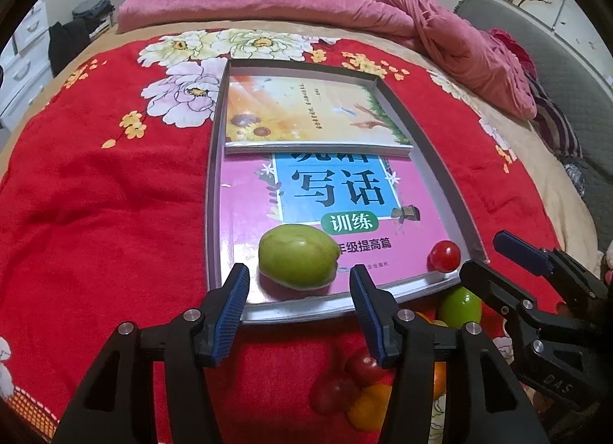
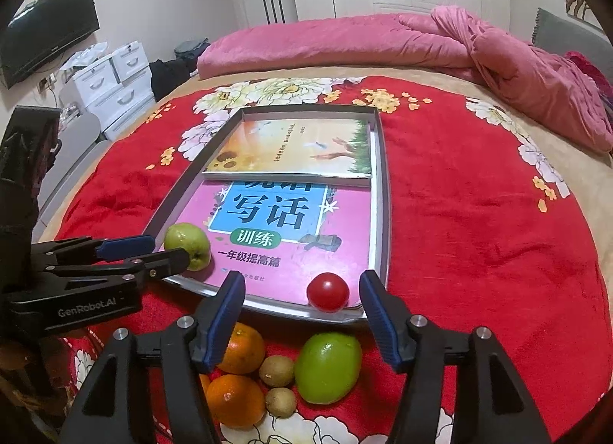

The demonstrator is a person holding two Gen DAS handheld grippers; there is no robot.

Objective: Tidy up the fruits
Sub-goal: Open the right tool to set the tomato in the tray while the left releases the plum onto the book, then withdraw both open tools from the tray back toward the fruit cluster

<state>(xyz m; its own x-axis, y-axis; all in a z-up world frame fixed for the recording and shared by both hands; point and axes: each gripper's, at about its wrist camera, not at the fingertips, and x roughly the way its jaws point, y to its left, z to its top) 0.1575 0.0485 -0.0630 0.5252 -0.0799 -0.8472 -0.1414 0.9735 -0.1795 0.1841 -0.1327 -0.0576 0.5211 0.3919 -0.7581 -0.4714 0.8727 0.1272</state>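
Observation:
A grey tray (image 1: pixel 214 183) (image 2: pixel 379 191) lies on the red blanket with two books in it. A green fruit (image 1: pixel 298 255) (image 2: pixel 188 245) rests at the tray's near left. A red tomato (image 1: pixel 444 255) (image 2: pixel 328 291) sits at its near right corner. My left gripper (image 1: pixel 297 286) is open and empty, its fingers on either side of the green fruit. My right gripper (image 2: pixel 302 290) is open and empty just in front of the tomato. On the blanket before the tray lie a green fruit (image 2: pixel 328 366) (image 1: pixel 459 306), two oranges (image 2: pixel 242 348), two kiwis (image 2: pixel 276 370) and red tomatoes (image 1: pixel 362 367).
A pink book (image 2: pixel 291 221) and a yellow book (image 2: pixel 295 152) cover the tray floor. A rolled pink quilt (image 2: pixel 383 41) lies at the back of the bed. White drawers (image 2: pixel 111 87) and a TV (image 2: pixel 49 33) stand at the left.

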